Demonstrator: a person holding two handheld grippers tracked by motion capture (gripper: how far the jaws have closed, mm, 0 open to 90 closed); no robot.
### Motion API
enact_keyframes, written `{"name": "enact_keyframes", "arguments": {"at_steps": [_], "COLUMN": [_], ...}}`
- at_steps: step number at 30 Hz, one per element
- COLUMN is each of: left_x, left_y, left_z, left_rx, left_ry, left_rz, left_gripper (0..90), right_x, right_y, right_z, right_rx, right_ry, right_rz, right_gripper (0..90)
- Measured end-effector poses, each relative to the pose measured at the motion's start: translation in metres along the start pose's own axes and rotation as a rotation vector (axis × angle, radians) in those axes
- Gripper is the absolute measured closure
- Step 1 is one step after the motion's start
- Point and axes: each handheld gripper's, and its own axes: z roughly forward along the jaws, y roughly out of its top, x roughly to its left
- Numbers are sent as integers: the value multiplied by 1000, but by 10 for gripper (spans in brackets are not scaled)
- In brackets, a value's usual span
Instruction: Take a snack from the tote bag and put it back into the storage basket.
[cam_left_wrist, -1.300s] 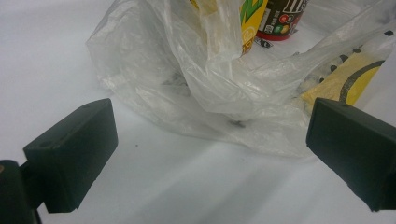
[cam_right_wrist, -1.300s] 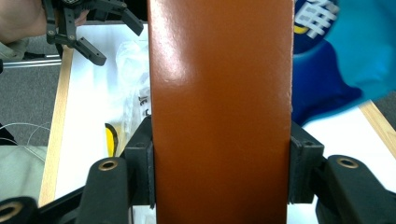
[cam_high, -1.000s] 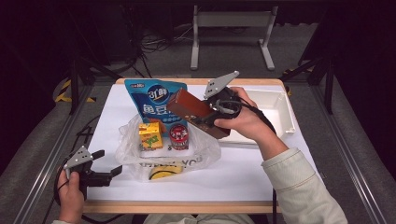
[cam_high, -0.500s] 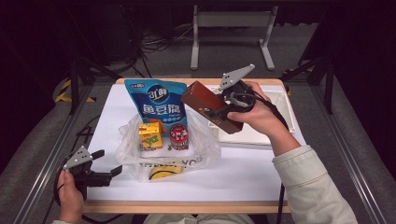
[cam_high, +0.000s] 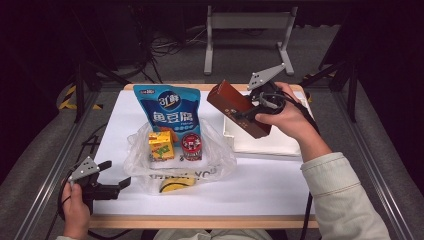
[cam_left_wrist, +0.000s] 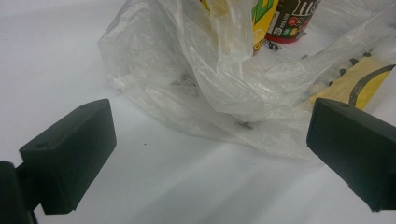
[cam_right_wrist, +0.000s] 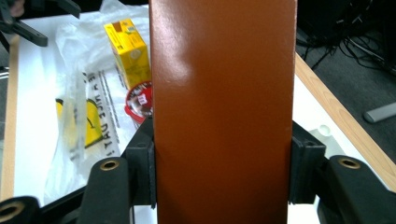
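Note:
My right gripper is shut on a long brown box and holds it tilted in the air over the near-left corner of a white tray. In the right gripper view the brown box stands between the pads, which press on both its sides. My left gripper rests open near the table's front left edge, its jaws wide apart and nothing between them. It faces a clear plastic bag a short way ahead.
On the plastic bag stand a yellow drink carton and a red can. A blue snack pouch lies behind them. The table has a wooden rim, with metal frame rails on both sides.
My right hand has carried the brown box to the right and slightly farther away, from above the snack pouch toward the white tray. The left gripper has stayed put.

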Motion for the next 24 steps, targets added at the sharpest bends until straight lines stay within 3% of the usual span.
{"name": "enact_keyframes", "arguments": {"at_steps": [12, 24], "left_x": [0, -1], "left_y": [-1, -2], "left_z": [0, -2], "left_rx": [0, -10], "left_ry": [-3, 2], "left_rz": [0, 9], "left_gripper": [20, 20], "right_x": [-17, -44], "right_y": [-4, -15], "right_z": [-6, -7], "right_rx": [26, 54], "right_ry": [-30, -68], "right_rz": [10, 29], "right_gripper": [427, 426]}}
